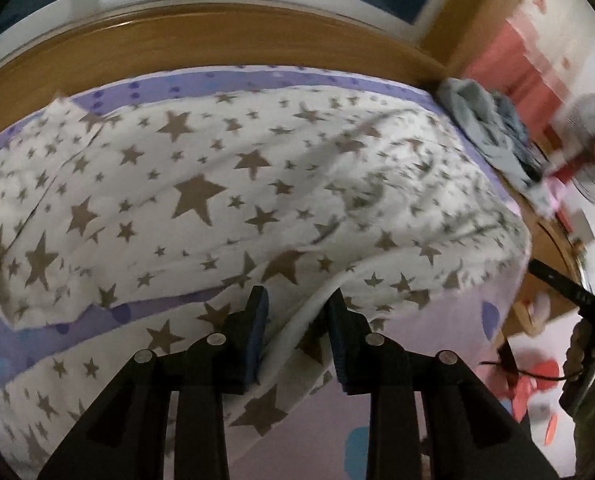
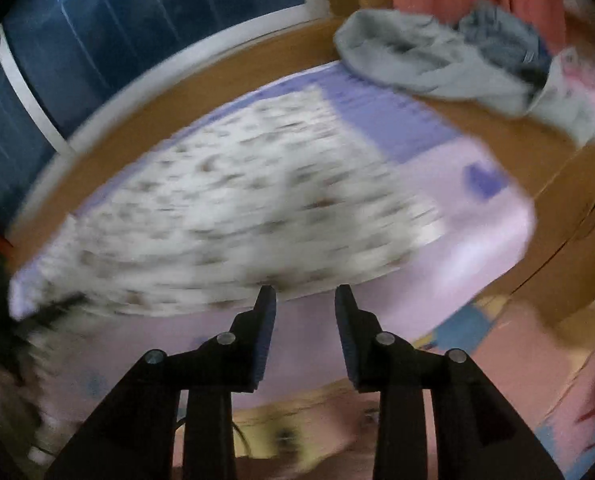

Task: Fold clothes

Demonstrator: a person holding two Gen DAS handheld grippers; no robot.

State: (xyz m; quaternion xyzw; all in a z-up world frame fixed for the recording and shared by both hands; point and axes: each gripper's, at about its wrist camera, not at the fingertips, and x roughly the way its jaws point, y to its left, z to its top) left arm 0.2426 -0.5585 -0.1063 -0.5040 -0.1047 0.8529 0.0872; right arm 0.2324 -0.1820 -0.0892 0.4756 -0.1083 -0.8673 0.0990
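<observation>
A white garment with brown stars (image 1: pixel 225 184) lies spread over a lilac sheet (image 1: pixel 201 82) on the bed. My left gripper (image 1: pixel 297 300) is open just above the garment's near fold, with a raised cloth edge running between its fingers but not pinched. In the blurred right wrist view the same starred garment (image 2: pixel 233 200) lies ahead. My right gripper (image 2: pixel 305 296) is open at the garment's near edge, over the pale sheet (image 2: pixel 477 232), holding nothing. The other gripper (image 1: pixel 569 292) shows at the right edge of the left wrist view.
A heap of grey and blue clothes (image 2: pixel 449 56) sits at the far right corner of the bed. A wooden bed frame (image 1: pixel 217 40) and a dark window (image 2: pixel 137 12) lie behind. A fan (image 1: pixel 593 148) and red items stand beyond the bed's right side.
</observation>
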